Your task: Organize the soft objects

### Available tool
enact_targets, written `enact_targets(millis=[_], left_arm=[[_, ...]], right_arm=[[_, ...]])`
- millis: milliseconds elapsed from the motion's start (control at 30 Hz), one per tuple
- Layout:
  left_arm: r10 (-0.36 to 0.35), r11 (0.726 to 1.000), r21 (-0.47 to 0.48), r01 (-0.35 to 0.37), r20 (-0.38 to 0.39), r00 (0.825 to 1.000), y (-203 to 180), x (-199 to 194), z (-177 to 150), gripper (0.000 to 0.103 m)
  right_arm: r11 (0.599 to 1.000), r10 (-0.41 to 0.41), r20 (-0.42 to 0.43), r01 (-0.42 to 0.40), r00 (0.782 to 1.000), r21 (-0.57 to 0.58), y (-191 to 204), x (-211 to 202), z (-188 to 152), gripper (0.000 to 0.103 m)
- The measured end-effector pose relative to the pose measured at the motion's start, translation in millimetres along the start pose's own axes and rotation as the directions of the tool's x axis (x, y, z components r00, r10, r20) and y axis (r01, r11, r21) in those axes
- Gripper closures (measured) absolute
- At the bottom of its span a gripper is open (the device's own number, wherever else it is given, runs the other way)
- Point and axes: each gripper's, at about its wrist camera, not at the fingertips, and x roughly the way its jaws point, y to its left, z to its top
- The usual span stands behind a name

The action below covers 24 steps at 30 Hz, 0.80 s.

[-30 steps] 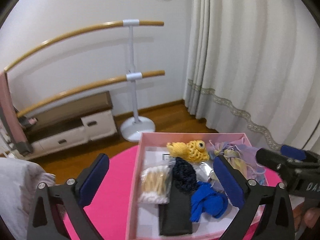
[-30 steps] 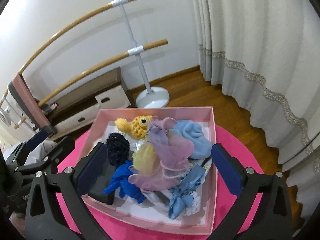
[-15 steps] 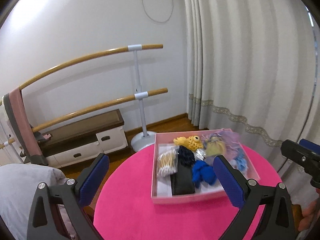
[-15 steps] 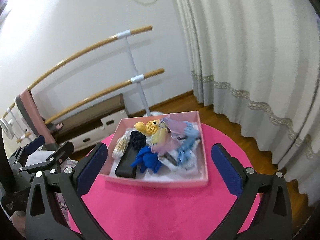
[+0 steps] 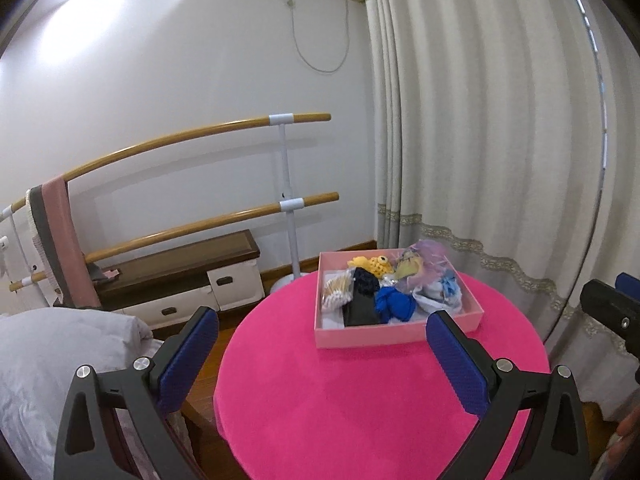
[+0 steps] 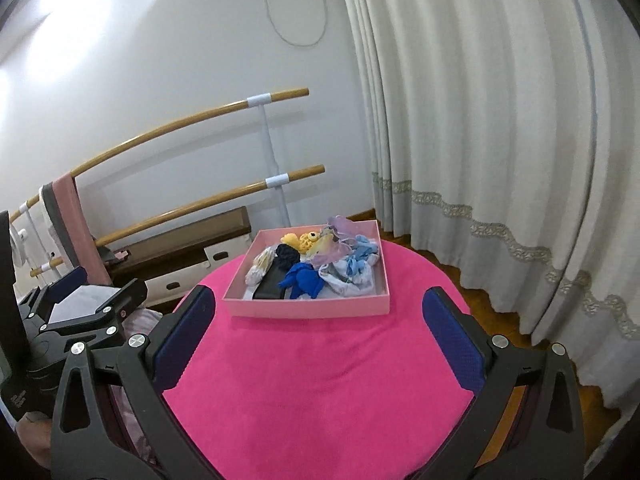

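Now both the left tongs [image 5: 318, 354] and the right tongs [image 6: 320, 334] hang spread and empty over the near edge of the round pink worktop [image 6: 320, 380]. All soft objects sit heaped in the pink box [image 6: 308, 306] toward the far edge. Reaching in blindly risks snagging the lilac mesh [image 6: 340, 236] along with a neighbouring item.

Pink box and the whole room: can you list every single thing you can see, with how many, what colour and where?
pink box: 1, pink, on the table
table: 1, round, hot pink top
yellow crochet toy: 1, yellow, back of box
royal blue cloth: 1, front of box
black flat piece: 1, front left of box
cotton swabs bag: 1, pale, left of box
ballet barre: 1, wooden rails, by the wall
curtain: 1, cream, right
left tongs: 1, black with blue pads, open
right tongs: 1, same colours, open
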Motion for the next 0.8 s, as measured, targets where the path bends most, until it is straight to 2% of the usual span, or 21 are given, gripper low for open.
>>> enact_targets(millis=[200,400,567,800], left_arm=[[-0.01,1.0,0.019,0.01,-0.003,1.0,-4,-56,-20,0.0],[-0.016,0.999,0.051,0.017,-0.014,1.0,-10,-100,-35,0.0],[-0.041,0.999,-0.003,0.041,-0.018,0.999,-3,-123,-36,0.0],[-0.016,0.999,-0.043,0.015,-0.018,1.0,6,-136,-37,0.0]], right_arm=[[1.0,-0.012,0.029,0.012,1.0,-0.009,11,-42,-24,0.0],[0.999,-0.015,0.026,0.016,1.0,-0.031,14,-57,-40,0.0],[1.0,-0.026,0.021,0.026,0.999,-0.015,10,-56,-47,0.0],[0.999,-0.022,0.04,0.023,0.999,-0.026,17,-63,-51,0.0]])
